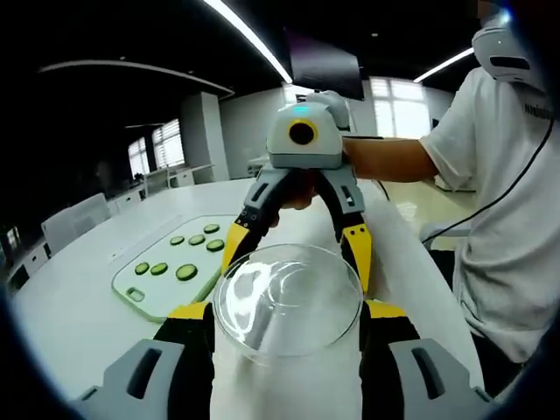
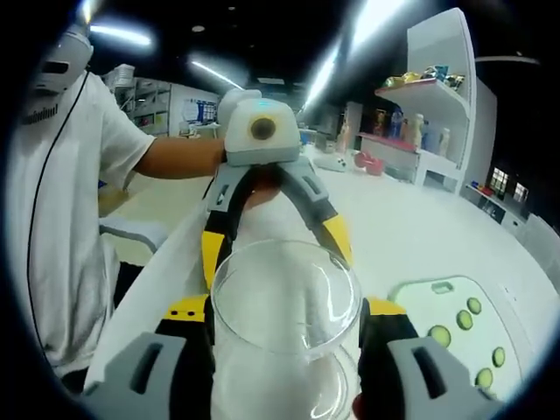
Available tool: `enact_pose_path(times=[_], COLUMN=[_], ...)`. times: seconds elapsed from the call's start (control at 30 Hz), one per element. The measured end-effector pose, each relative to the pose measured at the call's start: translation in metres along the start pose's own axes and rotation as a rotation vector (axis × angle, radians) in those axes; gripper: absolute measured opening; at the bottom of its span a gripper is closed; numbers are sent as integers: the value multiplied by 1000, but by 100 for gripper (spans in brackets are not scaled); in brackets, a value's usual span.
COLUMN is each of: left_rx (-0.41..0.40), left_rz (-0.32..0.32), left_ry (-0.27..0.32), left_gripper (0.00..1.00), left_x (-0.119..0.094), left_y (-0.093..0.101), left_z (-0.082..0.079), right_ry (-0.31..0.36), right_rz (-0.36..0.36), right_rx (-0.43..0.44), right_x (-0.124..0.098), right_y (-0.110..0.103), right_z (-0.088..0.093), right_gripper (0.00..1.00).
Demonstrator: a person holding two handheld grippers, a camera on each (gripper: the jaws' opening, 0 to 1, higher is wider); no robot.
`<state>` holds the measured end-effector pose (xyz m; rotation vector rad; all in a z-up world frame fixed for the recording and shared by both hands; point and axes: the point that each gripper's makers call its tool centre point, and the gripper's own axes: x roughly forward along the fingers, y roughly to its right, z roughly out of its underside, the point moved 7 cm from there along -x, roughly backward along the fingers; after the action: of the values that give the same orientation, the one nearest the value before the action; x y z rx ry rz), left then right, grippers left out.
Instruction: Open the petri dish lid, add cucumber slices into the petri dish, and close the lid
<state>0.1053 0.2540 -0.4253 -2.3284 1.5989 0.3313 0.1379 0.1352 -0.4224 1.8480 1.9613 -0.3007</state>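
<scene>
In the left gripper view, the left gripper (image 1: pixel 287 317), grey-bodied with yellow and black jaws rising from six o'clock, pinched a clear round glass petri dish piece (image 1: pixel 289 299) between its jaw tips, the jaws pressed against the rim on both sides. Whether this piece was the lid or the base could not be told. Beyond it, at twelve o'clock, the right gripper (image 1: pixel 297 254) faced the camera, its yellow-tipped fingers reaching down either side of the same glass circle. A person's hand (image 1: pixel 297 188) held that gripper from behind, and the person's white short-sleeved shirt (image 1: pixel 507 201) stood at three o'clock. On the white table (image 1: pixel 79 315), at nine o'clock of the dish and apart from it, lay a pale green rectangular cutting board (image 1: pixel 157 297) with round green cucumber slices (image 1: pixel 185 272) spread over it in two loose rows.

In the right gripper view, the right gripper (image 2: pixel 287 317) likewise clasped a clear glass cylinder (image 2: pixel 285 297) between its jaws, the jaws closed onto the glass wall. A second glass rim showed just below it at six o'clock, so two glass parts seemed stacked or nearly so; whether they touched could not be told. The left gripper (image 2: pixel 276 249) faced in from twelve o'clock, its yellow fingers flanking the glass. The cutting board (image 2: pixel 437 306) lay at four o'clock, with cucumber slices (image 2: pixel 440 336) along it. White shelves (image 2: pixel 437 96) with small bottles stood at two o'clock.
</scene>
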Motion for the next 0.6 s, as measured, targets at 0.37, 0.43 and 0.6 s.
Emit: enact_pose_path(times=[0.37,0.43,0.6], left_rx=[-9,-9,-14], left_rz=[-28,-33,-48], left_ry=[-7,-9,-12], left_gripper=[66,66,66], left_x=[-19,-22,-31], left_y=[-2,-2,-2], left_z=[7,8,11], right_ry=[2,4,6], right_rz=[-26,-31,-44], right_rx=[-14,-17,-23], right_x=[18,22,30], right_y=[-1,-1,-2], right_z=[-10,-12,-16], right_gripper=[65,65,65])
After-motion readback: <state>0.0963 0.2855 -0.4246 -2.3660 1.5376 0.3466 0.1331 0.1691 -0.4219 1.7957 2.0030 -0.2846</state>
